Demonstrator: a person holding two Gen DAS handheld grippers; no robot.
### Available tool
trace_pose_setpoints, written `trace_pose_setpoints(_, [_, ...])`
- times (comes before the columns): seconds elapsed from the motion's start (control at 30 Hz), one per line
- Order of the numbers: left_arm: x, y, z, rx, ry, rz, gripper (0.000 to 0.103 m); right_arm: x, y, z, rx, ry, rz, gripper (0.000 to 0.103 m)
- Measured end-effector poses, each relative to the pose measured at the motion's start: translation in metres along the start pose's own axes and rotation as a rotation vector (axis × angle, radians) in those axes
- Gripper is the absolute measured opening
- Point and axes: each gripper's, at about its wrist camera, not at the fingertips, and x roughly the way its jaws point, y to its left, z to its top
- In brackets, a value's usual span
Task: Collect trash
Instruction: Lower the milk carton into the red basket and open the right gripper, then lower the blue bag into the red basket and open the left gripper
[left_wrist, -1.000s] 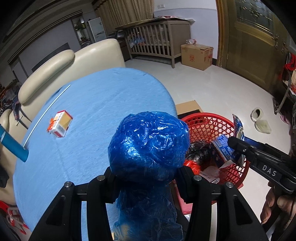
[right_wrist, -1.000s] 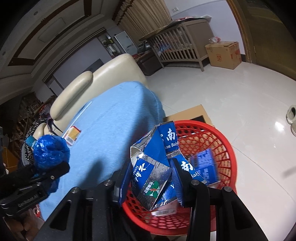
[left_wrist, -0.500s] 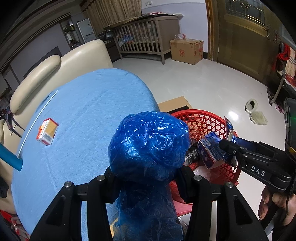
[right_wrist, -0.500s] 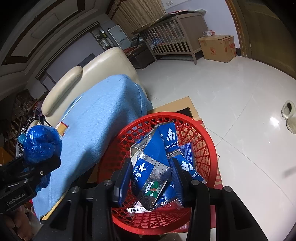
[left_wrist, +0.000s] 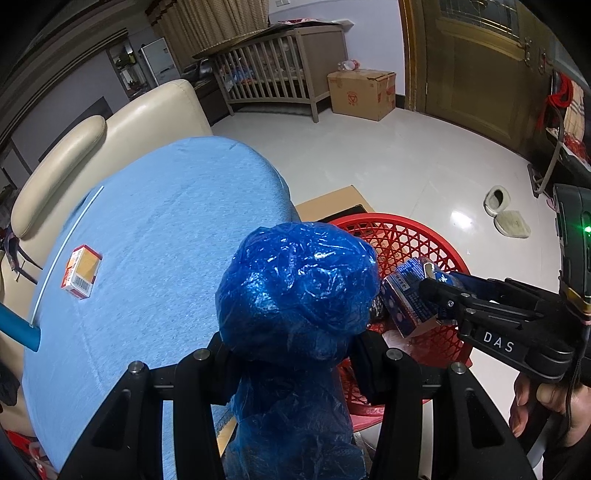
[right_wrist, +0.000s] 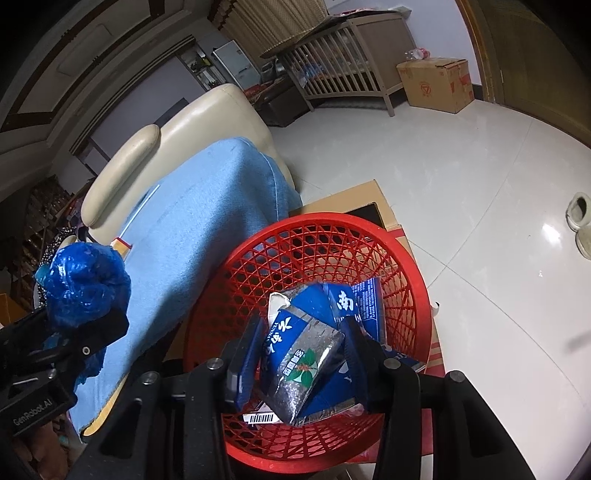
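Blue-covered table (left_wrist: 155, 221) at left, red basket (right_wrist: 406, 258) at lower centre. Left gripper (left_wrist: 295, 354) angled down, clamped on blue plastic bag (left_wrist: 295, 284). Right gripper (right_wrist: 299, 354) over basket, jaws opening around blue carton (right_wrist: 299, 354).

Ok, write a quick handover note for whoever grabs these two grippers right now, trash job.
Left gripper: shut on the blue plastic bag, held at the table edge, beside the red basket.
Right gripper: over the basket, jaws opening, blue carton between them, pads not clearly off it yet.
Done: some trash already lies in the basket.
Left: let the carton fall, drop the bag in, then fetch the small orange box on the blue tablecloth.
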Motion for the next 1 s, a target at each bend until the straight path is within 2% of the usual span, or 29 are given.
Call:
trace_pose_setpoints(0.07, [0.001,-0.001,0.001,0.002,0.001,0.0,0.051,0.001,-0.003,0.001,0.014,0.001,-0.005,0.047])
trace_pose_setpoints(0.13, [0.001,-0.002,0.001,0.004,0.003,-0.001,0.051,0.001,-0.008,0.003,0.043,0.002,-0.006,0.059])
trace_pose_setpoints(0.2, [0.002,-0.001,0.001,0.005,0.005,-0.002,0.051,0.0,-0.011,0.004,0.057,-0.001,0.008,0.062])
trace_pose_setpoints(0.47, [0.006,-0.005,0.002,0.015,0.013,-0.007,0.051,-0.013,-0.013,0.008,0.077,-0.034,0.029,0.063])
trace_pose_setpoints(0.77, [0.013,-0.011,0.002,0.022,0.033,-0.027,0.051,-0.045,-0.023,0.017,0.145,-0.141,0.055,0.063])
trace_pose_setpoints(1.0, [0.028,-0.025,0.007,0.041,0.056,-0.064,0.052,-0.06,-0.025,0.024,0.159,-0.189,0.067,0.063])
